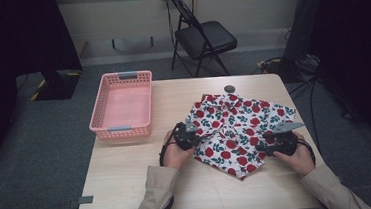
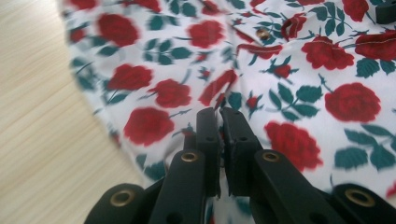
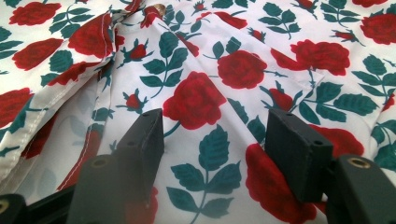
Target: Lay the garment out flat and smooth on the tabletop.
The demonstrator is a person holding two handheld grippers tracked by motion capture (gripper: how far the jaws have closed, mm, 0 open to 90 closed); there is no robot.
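Lying flat on the table (image 1: pixel 130 189), the rose-print shirt (image 1: pixel 235 130) sits to the right of the pink basket (image 1: pixel 121 107), its long axis slanting away from the person, collar end toward the black chair (image 1: pixel 203 35) and hem corner toward the near edge. On the shirt's side nearest the basket, the left gripper (image 1: pixel 192 134) has its jaws pinched together with a fold of cloth between them. At the shirt's far side from the basket, the right gripper (image 1: pixel 276 138) rests on the fabric, jaws spread wide.
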